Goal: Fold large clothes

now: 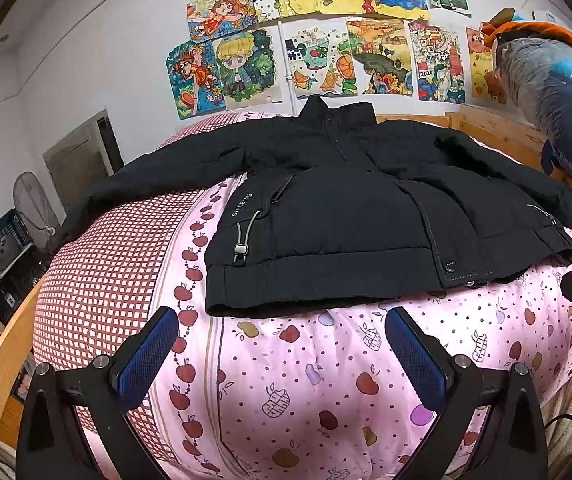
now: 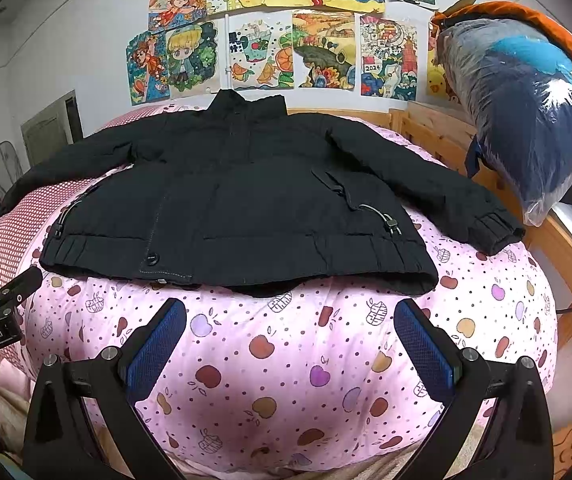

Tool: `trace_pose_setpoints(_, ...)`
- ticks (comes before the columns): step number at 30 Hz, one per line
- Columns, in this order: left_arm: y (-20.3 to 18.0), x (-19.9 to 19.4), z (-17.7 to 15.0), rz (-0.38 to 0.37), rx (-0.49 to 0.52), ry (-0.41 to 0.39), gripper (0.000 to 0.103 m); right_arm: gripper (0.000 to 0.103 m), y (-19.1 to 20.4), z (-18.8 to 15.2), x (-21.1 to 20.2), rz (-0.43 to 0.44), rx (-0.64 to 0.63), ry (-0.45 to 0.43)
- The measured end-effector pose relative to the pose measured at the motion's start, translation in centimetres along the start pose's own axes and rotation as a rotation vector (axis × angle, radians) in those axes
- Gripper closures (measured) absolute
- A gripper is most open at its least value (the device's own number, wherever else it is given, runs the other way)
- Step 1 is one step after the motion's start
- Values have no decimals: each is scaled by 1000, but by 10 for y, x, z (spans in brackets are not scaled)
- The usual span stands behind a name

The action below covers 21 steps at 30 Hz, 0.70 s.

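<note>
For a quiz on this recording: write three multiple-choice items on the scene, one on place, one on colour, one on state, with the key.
1. Where does the black padded jacket lie?
A. on the pink apple-print quilt
B. on the floor
C. on a chair

2. What colour are the pads on the left tool?
A. red
B. blue
C. white

3. How are the jacket's sleeves?
A. folded across the chest
B. spread out to both sides
C. rolled up

Key: 1 A, quilt shows all round the hem; 2 B, both pads are blue; 3 B, each sleeve reaches outward.
</note>
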<state>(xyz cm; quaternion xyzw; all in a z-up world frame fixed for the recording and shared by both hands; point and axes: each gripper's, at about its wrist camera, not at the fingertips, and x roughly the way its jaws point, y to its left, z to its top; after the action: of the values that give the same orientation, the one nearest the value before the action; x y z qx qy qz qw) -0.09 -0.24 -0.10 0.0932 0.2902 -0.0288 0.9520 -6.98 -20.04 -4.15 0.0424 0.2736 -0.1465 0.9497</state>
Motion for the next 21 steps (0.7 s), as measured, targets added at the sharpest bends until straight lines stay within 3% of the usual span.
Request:
trace_pose_setpoints(12, 0, -3, 22, 20, 28, -24, 0, 1, -8, 20, -8, 6, 23, -20)
trace_pose_setpoints(17, -3, -7, 45, 14, 60, -49, 0, 1, -16, 34, -9, 5, 38, -36)
trace_pose_setpoints(21, -9, -7, 73, 0, 108, -55, 0, 1, -29, 51, -10, -46, 81, -71)
